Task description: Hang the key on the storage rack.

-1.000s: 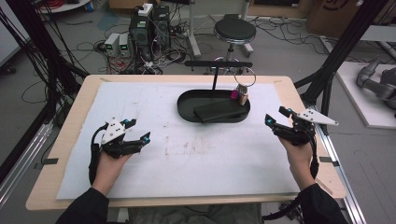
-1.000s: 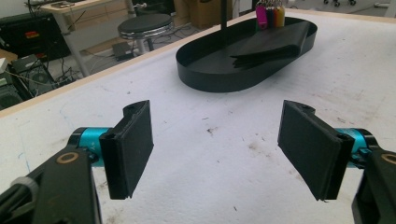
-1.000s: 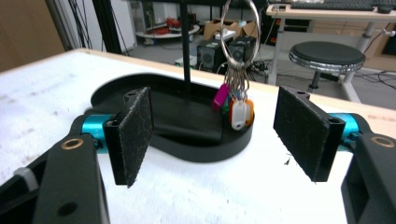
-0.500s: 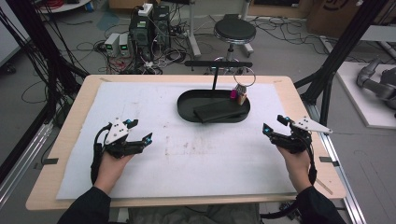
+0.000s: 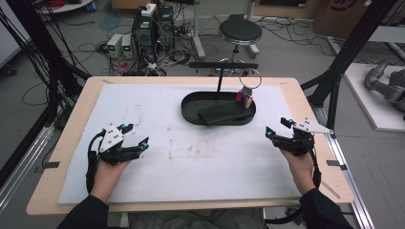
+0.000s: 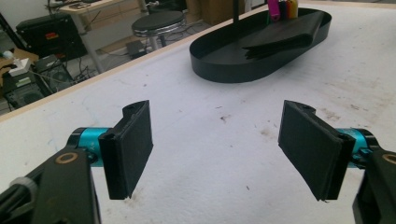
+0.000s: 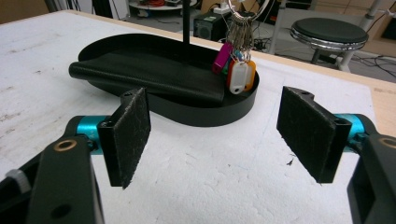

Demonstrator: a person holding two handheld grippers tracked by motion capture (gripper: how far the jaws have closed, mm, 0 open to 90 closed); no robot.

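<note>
A black oval tray [image 5: 195, 102] lies at the far middle of the white mat. A thin post with a crossbar [image 5: 223, 65] rises from it, and a key ring with coloured tags [image 5: 244, 97] hangs there. A folded black pouch [image 5: 224, 113] lies inside the tray. My left gripper [image 5: 137, 134] rests low over the mat's left side, open and empty, well short of the tray [image 6: 233, 70]. My right gripper [image 5: 277, 126] is at the mat's right side, also open and empty. In the right gripper view the tags [image 7: 237, 70] and the pouch [image 7: 149, 70] lie just beyond its pads [image 7: 128, 135].
The white mat [image 5: 200, 162] covers most of the wooden table [image 5: 310, 95]. Black frame posts [image 5: 334, 81] stand off the table's right and left corners. A stool [image 5: 240, 32], boxes of electronics and cables are on the floor beyond the far edge.
The right gripper has drawn back a little toward the table's front edge. The left gripper has barely shifted. Both stay open.
</note>
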